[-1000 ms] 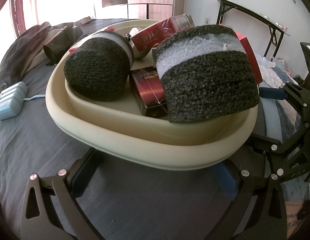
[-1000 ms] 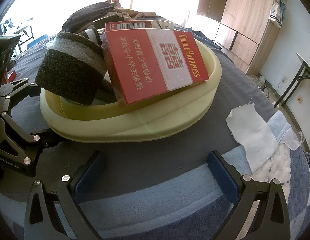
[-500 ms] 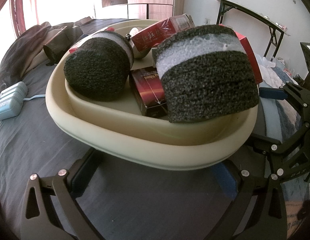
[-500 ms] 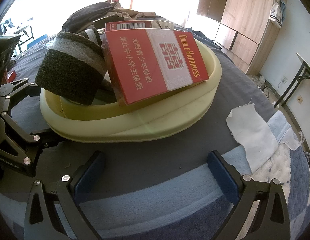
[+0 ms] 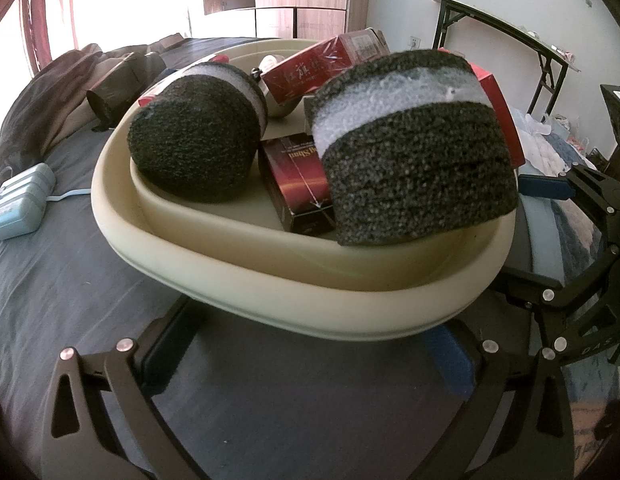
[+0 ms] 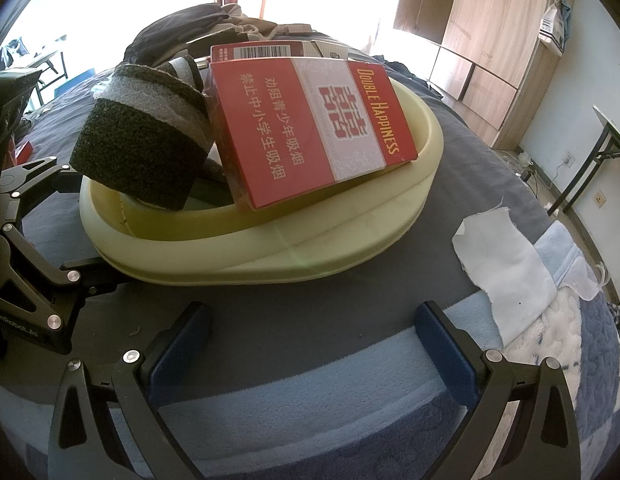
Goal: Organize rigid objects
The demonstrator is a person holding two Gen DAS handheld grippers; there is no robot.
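Note:
A cream oval basin (image 5: 270,292) sits on the dark grey bed; it also shows in the right wrist view (image 6: 270,256). It holds two black-and-white foam blocks (image 5: 414,152) (image 5: 194,148), a dark red box (image 5: 298,184), a red carton (image 5: 310,72) and a metal bowl (image 5: 280,106). A large red "Double Happiness" carton (image 6: 310,136) leans on the rim beside a foam block (image 6: 146,140). My left gripper (image 5: 310,356) is open and empty just before the basin's near rim. My right gripper (image 6: 310,336) is open and empty over the bedding.
A pale blue power strip (image 5: 20,200) lies left of the basin. Dark clothes (image 5: 70,92) are piled behind. A white cloth (image 6: 506,264) lies right on the blue quilt (image 6: 310,400). Wardrobe (image 6: 470,24) and folding table (image 5: 502,28) stand beyond the bed.

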